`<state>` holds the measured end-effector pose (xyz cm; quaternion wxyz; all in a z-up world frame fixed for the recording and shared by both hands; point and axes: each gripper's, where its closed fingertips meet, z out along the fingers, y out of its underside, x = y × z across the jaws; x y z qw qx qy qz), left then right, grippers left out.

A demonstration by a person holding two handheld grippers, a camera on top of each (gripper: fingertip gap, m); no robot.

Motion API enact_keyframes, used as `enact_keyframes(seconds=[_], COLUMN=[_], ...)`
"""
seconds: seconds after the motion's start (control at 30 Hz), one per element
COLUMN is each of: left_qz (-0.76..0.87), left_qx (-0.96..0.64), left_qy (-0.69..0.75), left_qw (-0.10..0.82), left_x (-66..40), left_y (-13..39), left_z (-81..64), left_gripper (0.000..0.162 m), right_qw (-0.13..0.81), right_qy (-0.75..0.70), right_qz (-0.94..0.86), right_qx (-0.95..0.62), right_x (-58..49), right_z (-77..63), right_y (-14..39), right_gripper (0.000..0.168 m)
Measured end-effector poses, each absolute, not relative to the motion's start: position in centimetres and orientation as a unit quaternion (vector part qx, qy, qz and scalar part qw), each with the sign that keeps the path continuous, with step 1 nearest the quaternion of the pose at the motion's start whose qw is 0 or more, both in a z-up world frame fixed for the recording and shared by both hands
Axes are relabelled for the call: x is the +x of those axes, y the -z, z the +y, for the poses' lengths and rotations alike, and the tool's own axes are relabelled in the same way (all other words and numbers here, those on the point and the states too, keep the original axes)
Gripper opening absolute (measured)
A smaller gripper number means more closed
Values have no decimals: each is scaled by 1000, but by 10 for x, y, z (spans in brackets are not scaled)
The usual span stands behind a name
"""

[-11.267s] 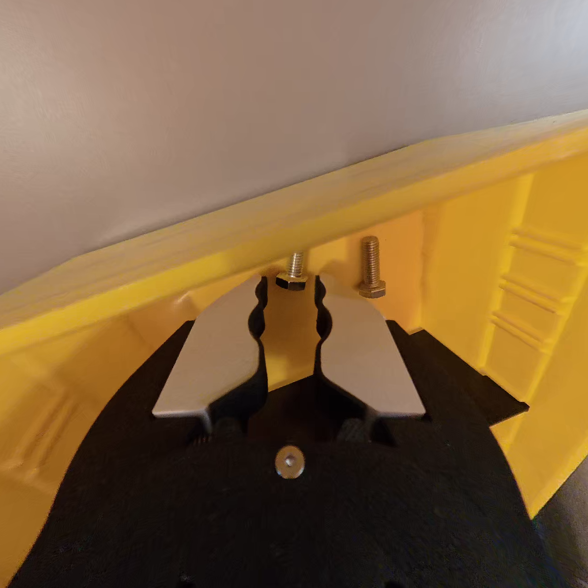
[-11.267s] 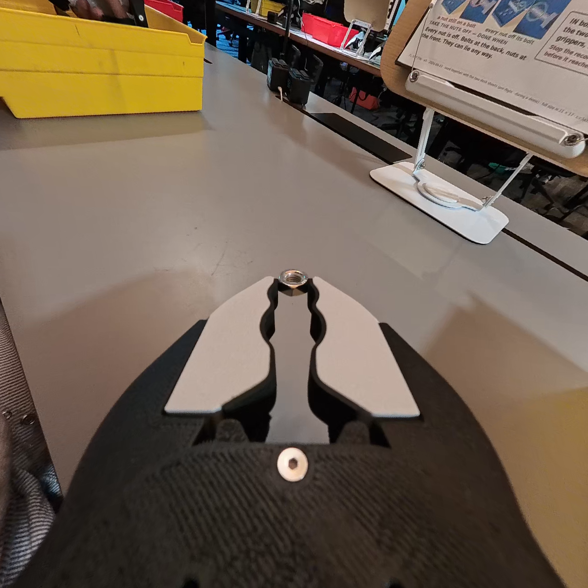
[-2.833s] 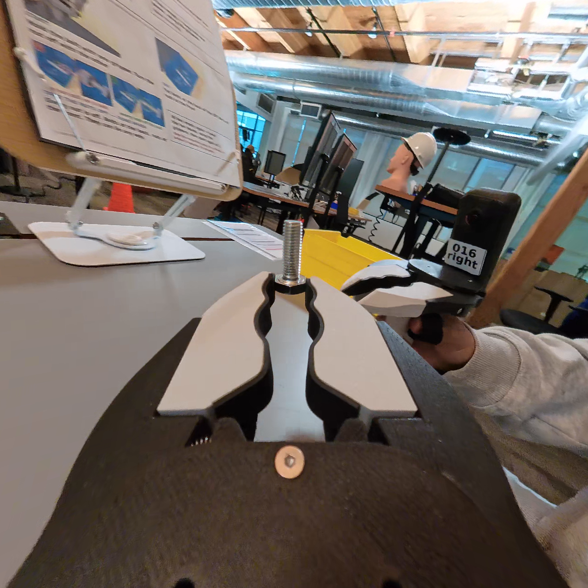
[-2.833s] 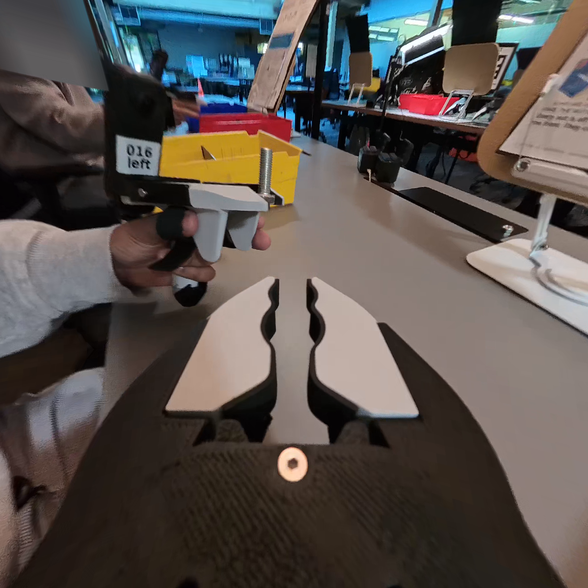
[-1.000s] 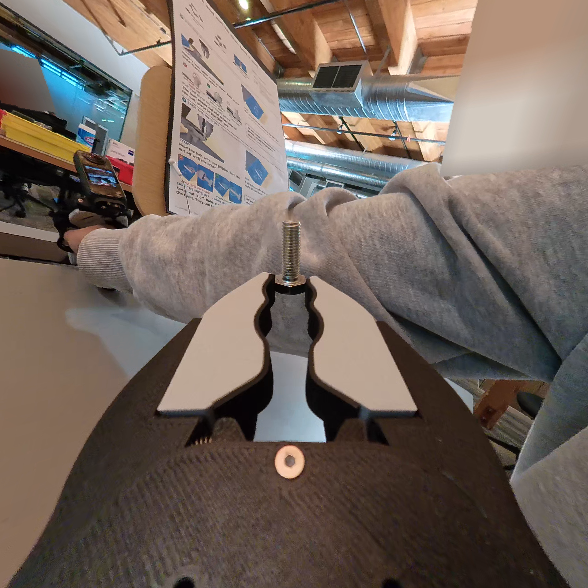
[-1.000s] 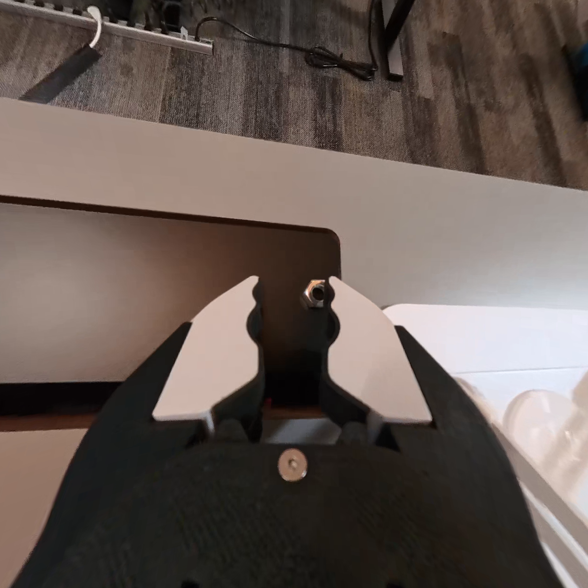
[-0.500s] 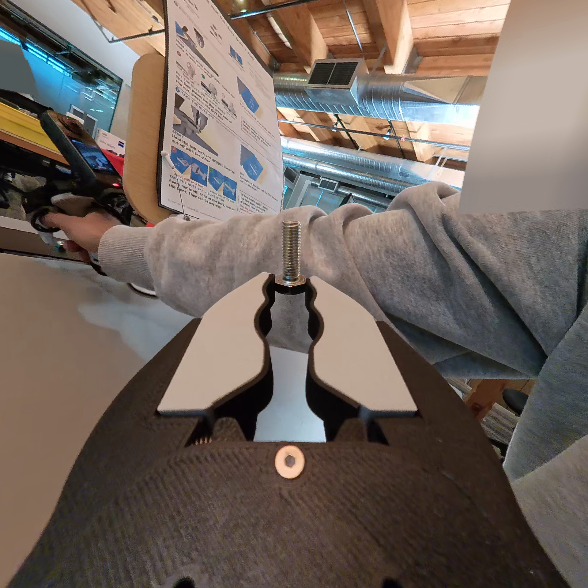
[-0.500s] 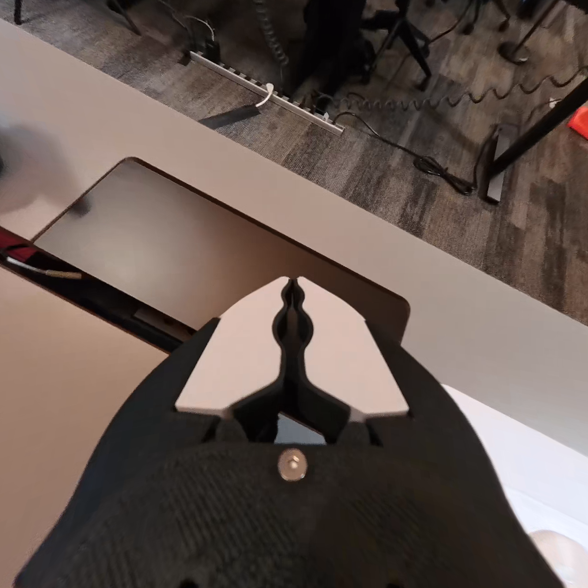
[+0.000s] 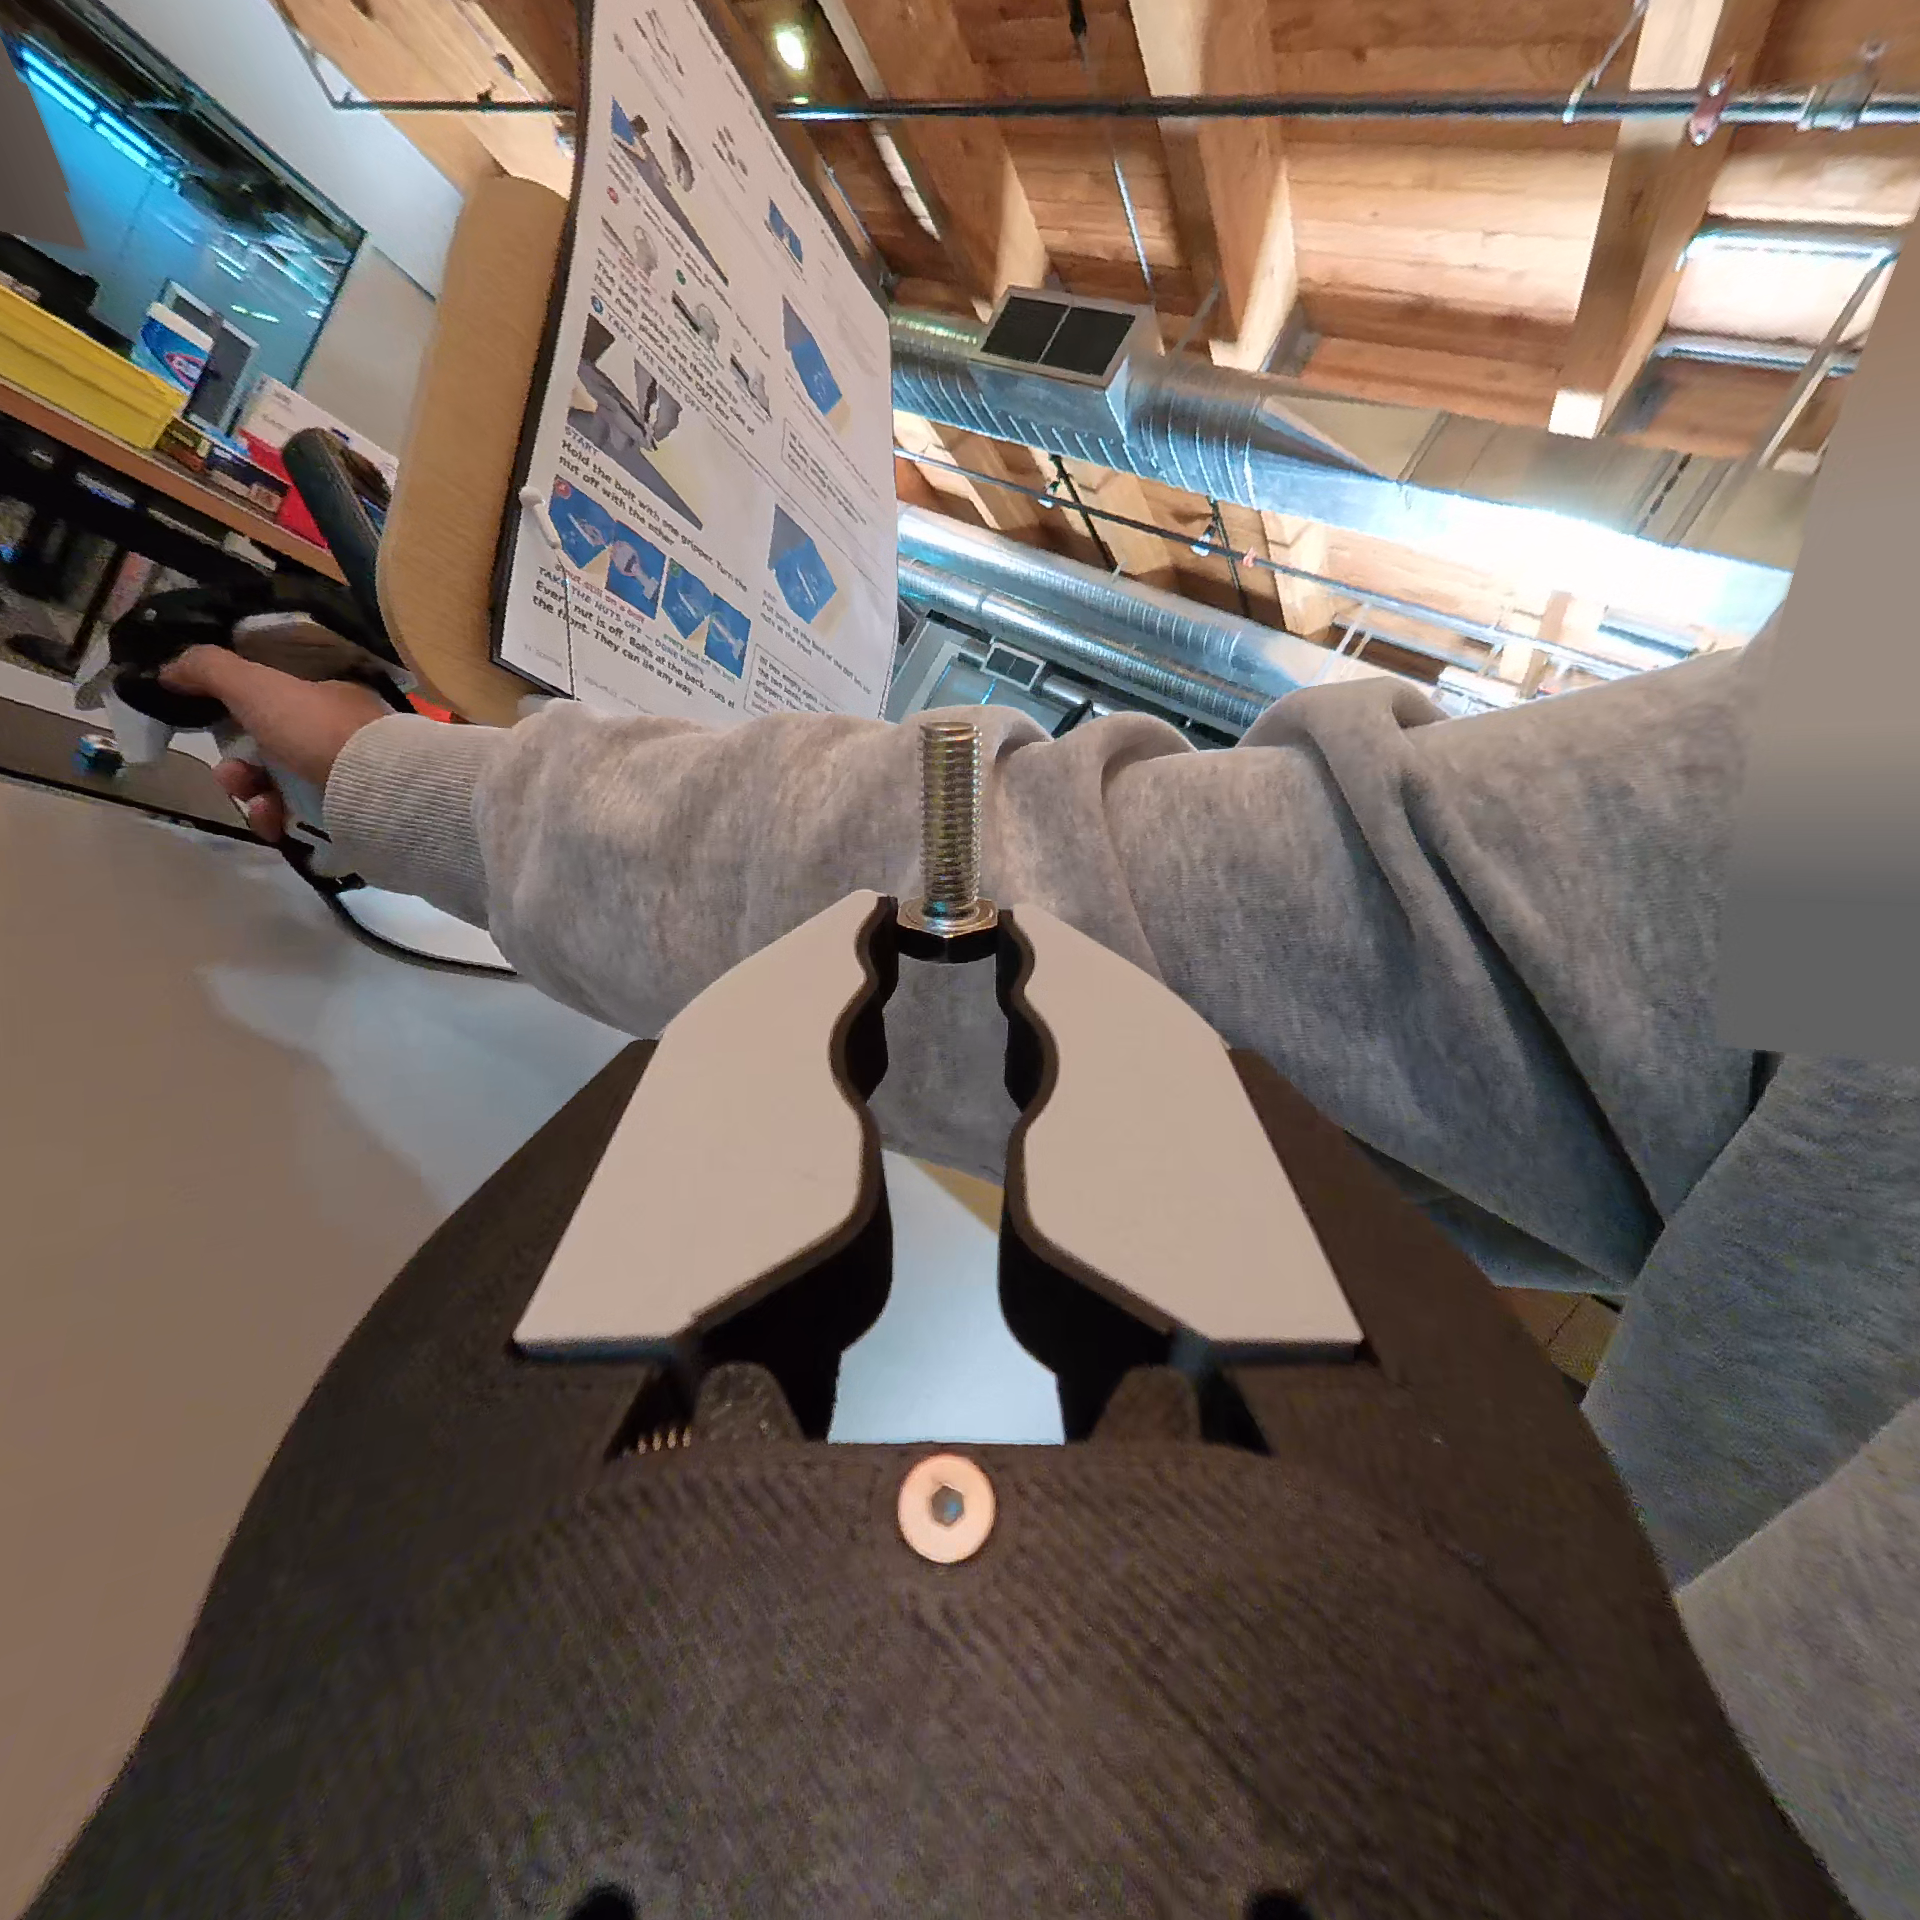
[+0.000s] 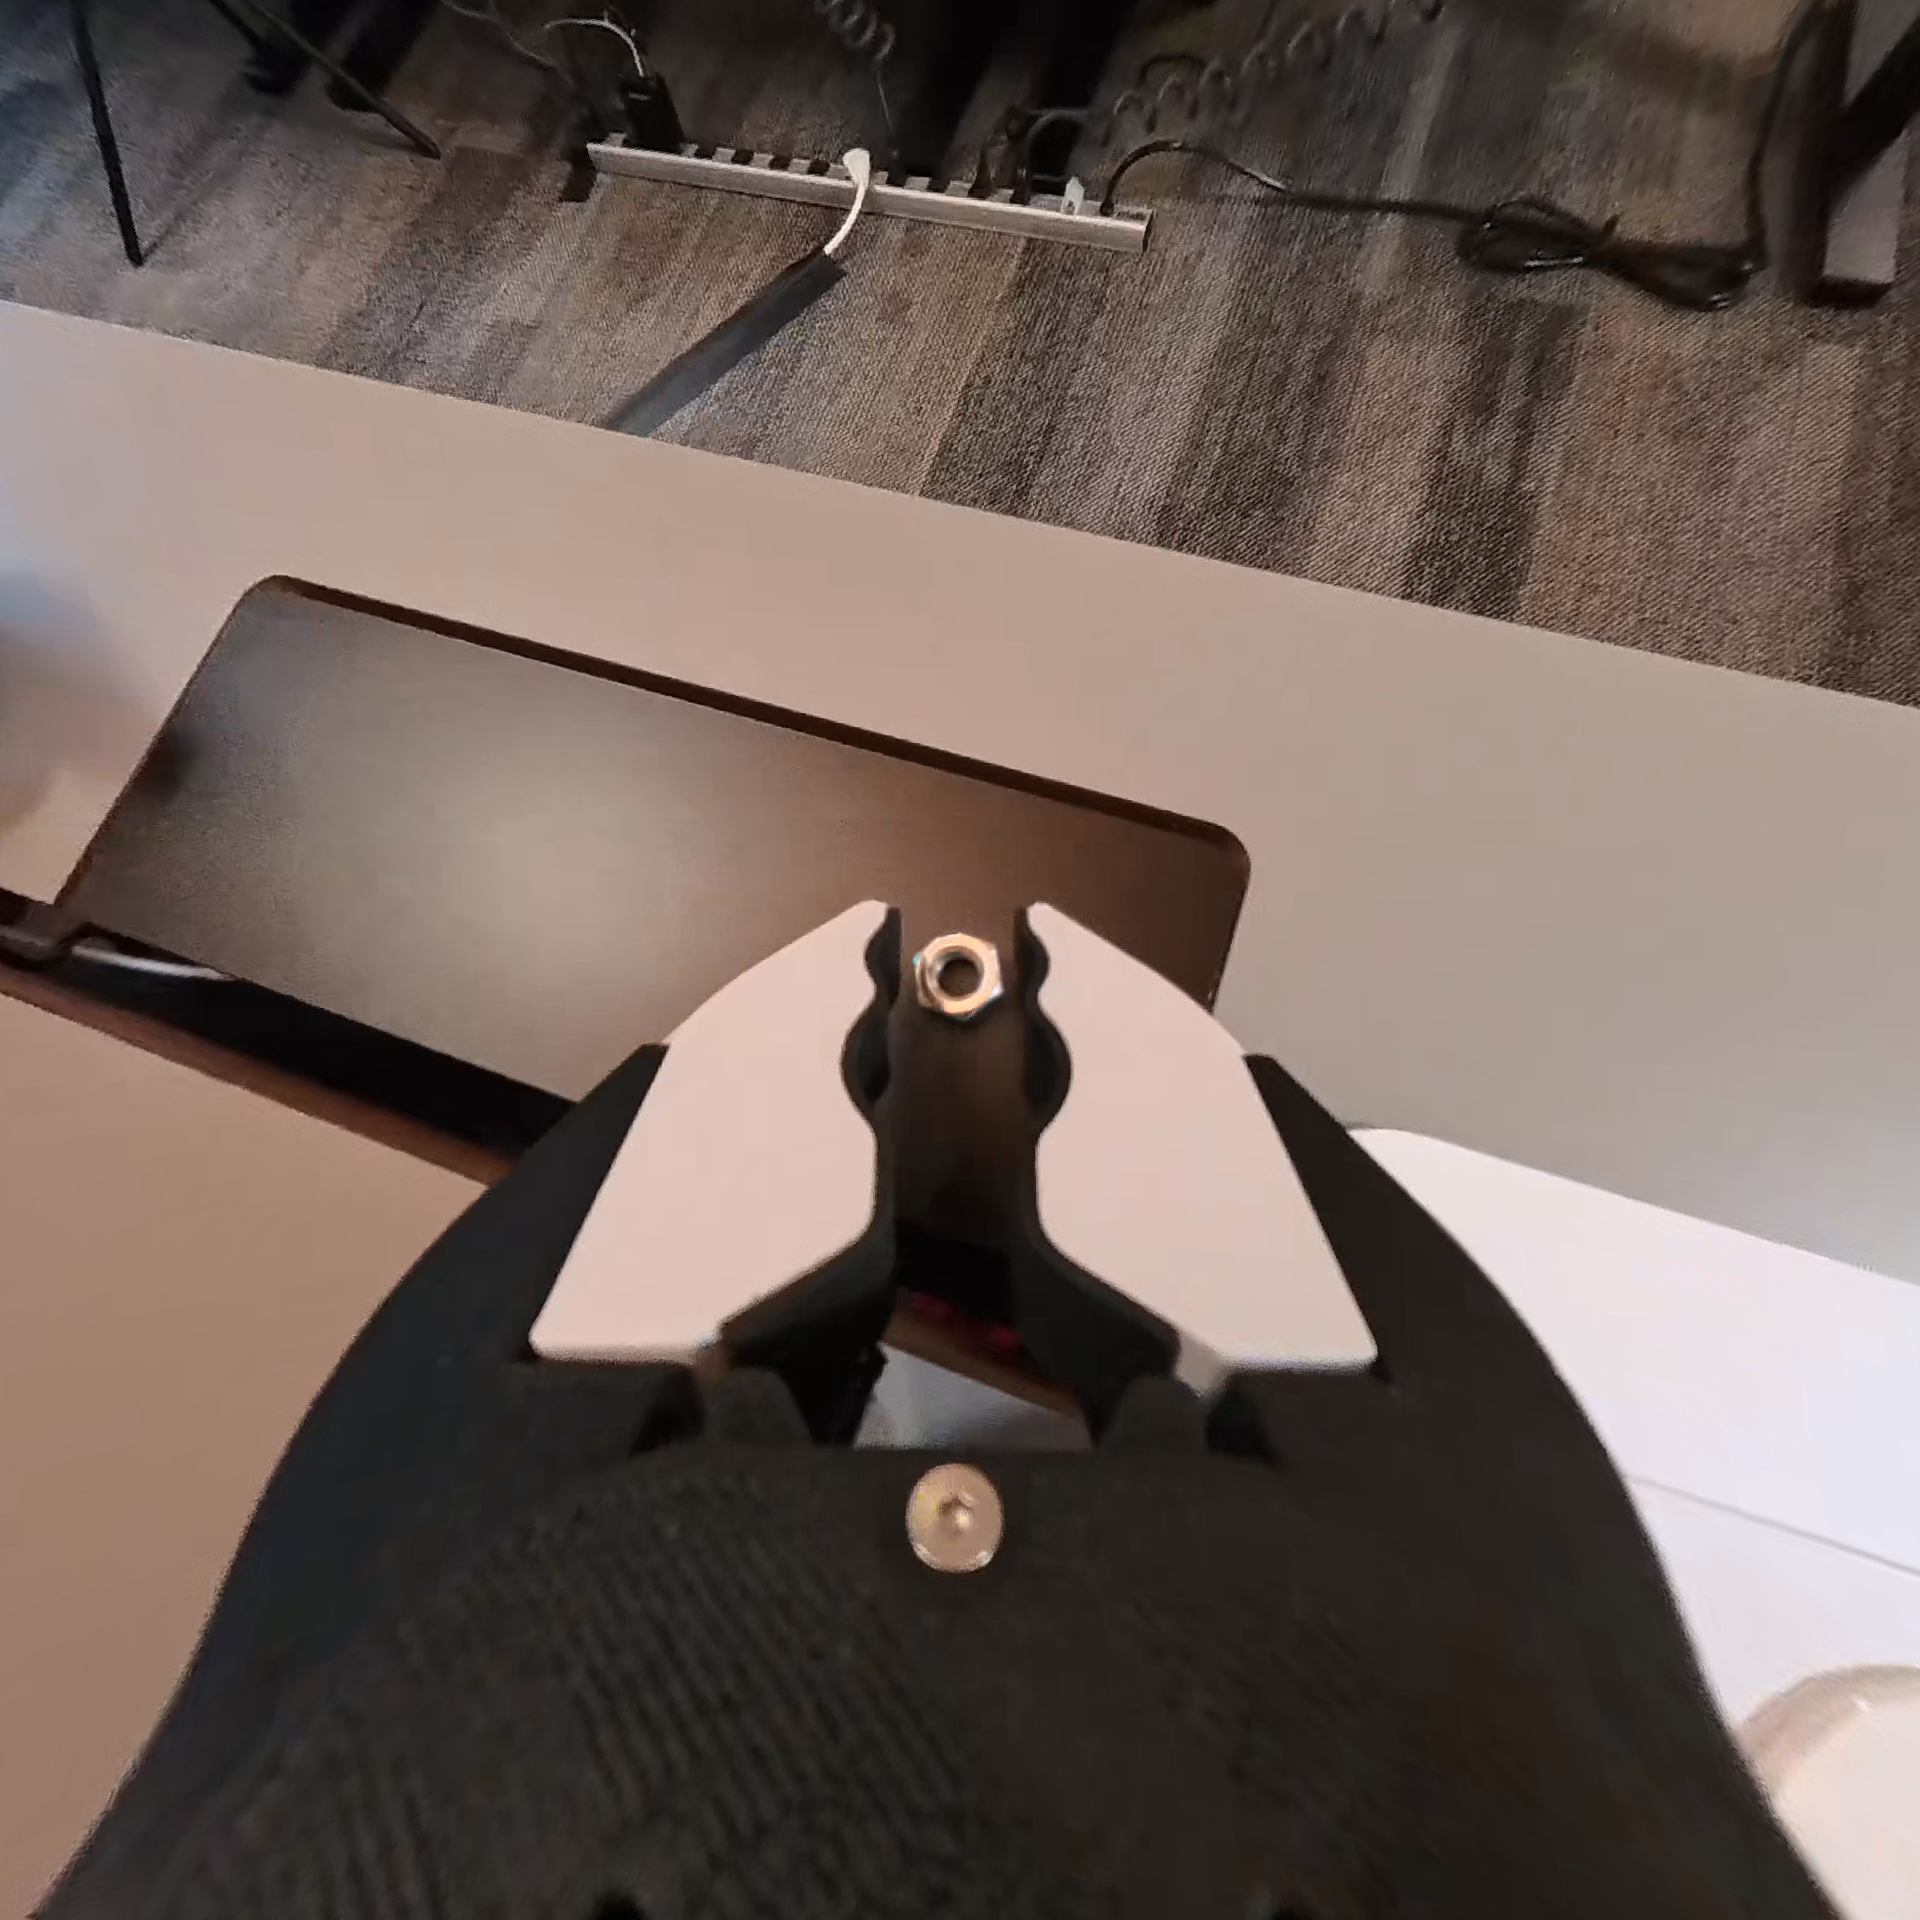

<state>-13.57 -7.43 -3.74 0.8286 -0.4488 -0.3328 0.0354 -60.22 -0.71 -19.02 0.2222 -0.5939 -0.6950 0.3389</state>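
My left gripper (image 9: 945,920) is shut on the hex head of a silver bolt (image 9: 948,810). The bolt's thread points straight up in front of a grey sleeve (image 9: 1351,883). My right gripper (image 10: 958,920) has its jaws a little apart above a dark recessed panel (image 10: 623,831) in the table. A small silver hex nut (image 10: 954,977) shows face-on in the gap between the fingertips. It visibly touches neither finger, and I cannot tell whether it is falling or lying on the panel. In the left wrist view a hand (image 9: 281,717) holds the right gripper's handle far left.
A white tray (image 10: 1662,1299) lies right of the right gripper, with a clear rounded thing (image 10: 1849,1745) at the lower right. The beige table (image 10: 1455,831) ends at a carpeted floor with a power strip (image 10: 873,197) and cables. An instruction sheet (image 9: 707,416) stands on a wooden board behind the sleeve. My hands' fingertips stand some 50 cm from each other.
The right gripper was open with the nut at its right fingertip, then shut with no nut in sight, and is now parted with the nut in the gap. The left gripper still holds the bolt.
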Motion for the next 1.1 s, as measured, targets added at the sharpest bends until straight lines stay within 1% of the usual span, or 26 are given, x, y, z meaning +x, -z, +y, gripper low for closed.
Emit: enact_keyframes(seconds=[0.17, 0.23, 0.37, 0.6, 0.73, 0.87, 1.1], left_qz=[-335, -335, -338, -352, -356, -356, -339], left_qx=[-447, -447, -447, -438, -442, -457, -472], left_qy=[-34, -29, -28, -21, -32, -46, -89], left_qw=[829, 829, 828, 827, 823, 813, 809], left_x=[-137, -137, -138, -143, -145, -146, -144], left_y=[38, 39, 41, 46, 48, 51, 47], left_z=[-75, -74, -74, -76, -77, -73, -70], left_gripper=[18, 18, 18, 18, 18, 17, 17], right_qw=[218, 227, 224, 212, 193, 164, 114], right_qy=[-297, -292, -299, -344, -390, -440, -500], right_qz=[-739, -745, -758, -822, -827, -826, -833], right_qx=[-564, -555, -535, -400, -355, -311, -206], right_x=[-599, -599, -598, -560, -527, -481, -351], right_z=[-9, -11, -22, -106, -157, -194, -216], right_y=[207, 208, 208, 198, 176, 142, 72], right_gripper=[23, 18, 18, 18, 18, 18, 18])
